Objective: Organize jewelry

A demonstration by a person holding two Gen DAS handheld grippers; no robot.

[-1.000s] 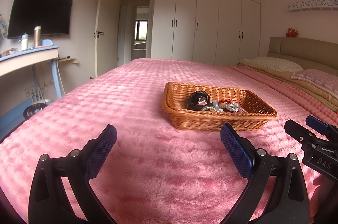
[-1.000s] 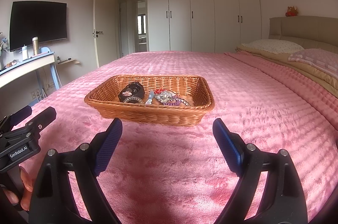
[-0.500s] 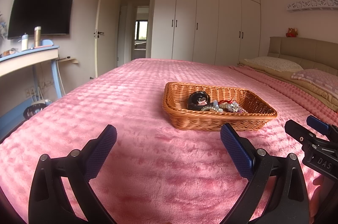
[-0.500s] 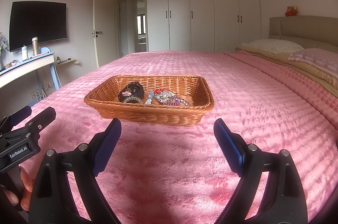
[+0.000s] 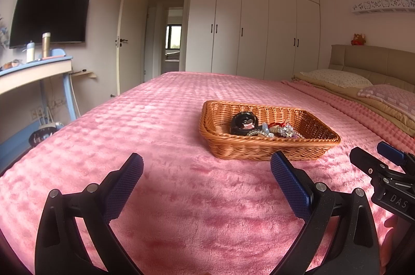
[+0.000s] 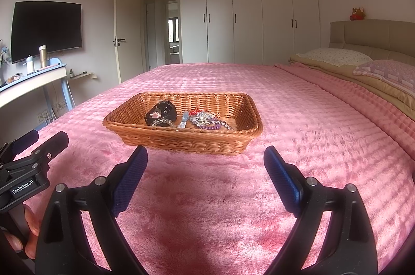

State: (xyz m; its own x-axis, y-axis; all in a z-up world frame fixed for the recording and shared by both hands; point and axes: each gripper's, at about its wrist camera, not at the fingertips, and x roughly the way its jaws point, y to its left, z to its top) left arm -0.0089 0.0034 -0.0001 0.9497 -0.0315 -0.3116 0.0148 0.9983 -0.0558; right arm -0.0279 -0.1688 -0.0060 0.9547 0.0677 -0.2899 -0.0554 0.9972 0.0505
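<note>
One rectangular wicker basket (image 6: 181, 142) sits on the pink plush bedspread (image 6: 298, 119), just beyond both grippers; from the right wrist camera it lies at about 12 o'clock, its long axis running roughly 9 to 3 o'clock across the view. From the left wrist camera the same basket (image 5: 259, 149) lies toward 1 o'clock, its long axis angled away toward 2 o'clock. Inside lie one round black case (image 6: 161, 114), at least two beaded bracelets, one clear (image 6: 163, 122) and one purple (image 6: 211, 126), and a tangle of silver and red jewelry (image 6: 201, 117) whose pieces cannot be counted. Two grippers are present. The left gripper (image 5: 206, 177) has its jaws spread wide with nothing between them, above the bedspread. The right gripper (image 6: 205, 166) likewise stands wide apart and empty. Readable writing: "GenRobot.AI" on the left gripper's body as seen at 8 o'clock in the right view, and "DAS" on the right gripper's body at 4 o'clock in the left view. Two pillows (image 6: 334, 57) lie at the headboard.
</note>
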